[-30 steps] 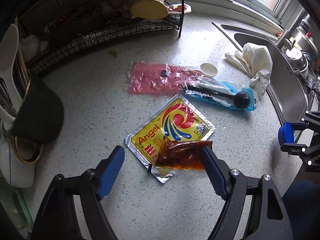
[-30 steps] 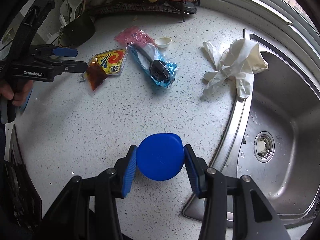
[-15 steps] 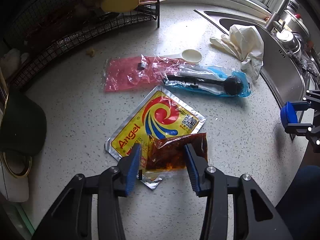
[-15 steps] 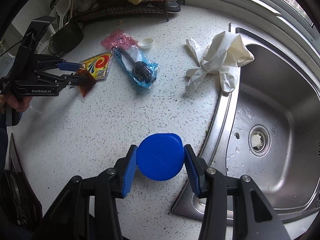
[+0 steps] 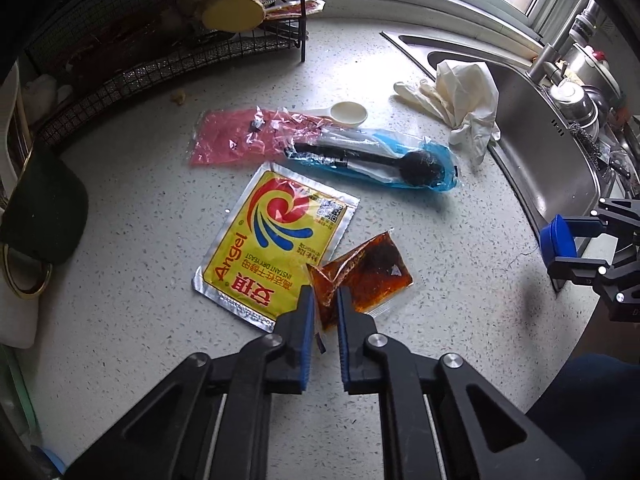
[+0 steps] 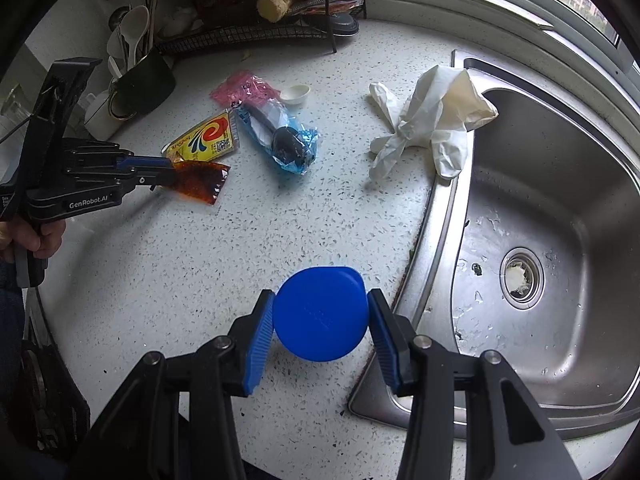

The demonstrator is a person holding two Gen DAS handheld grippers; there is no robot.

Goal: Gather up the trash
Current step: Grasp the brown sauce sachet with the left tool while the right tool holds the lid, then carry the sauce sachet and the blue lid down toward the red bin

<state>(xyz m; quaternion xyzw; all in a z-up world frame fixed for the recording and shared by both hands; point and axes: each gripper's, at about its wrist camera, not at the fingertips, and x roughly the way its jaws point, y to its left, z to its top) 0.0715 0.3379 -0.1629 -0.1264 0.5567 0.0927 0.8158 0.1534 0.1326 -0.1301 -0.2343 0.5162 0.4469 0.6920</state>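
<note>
Two grippers loaded | left gripper (image 5: 322, 306) pinching corner of red-brown chili-oil sachet (image 5: 366, 270), beside yellow foil yeast packet (image 5: 276, 240) on speckled countertop (image 5: 140, 240) | right gripper (image 6: 320, 320) clamping round blue plastic cap (image 6: 320, 314) | risk: thin corner grip, slick film may slip or leak

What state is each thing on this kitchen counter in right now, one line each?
Left gripper: shut on red sauce sachet.
Right gripper: shut on blue plastic cap.
Yellow foil yeast packet: lying flat.
White rubber gloves: crumpled at sink edge.
Black spoon: sealed in blue wrapper.
</note>
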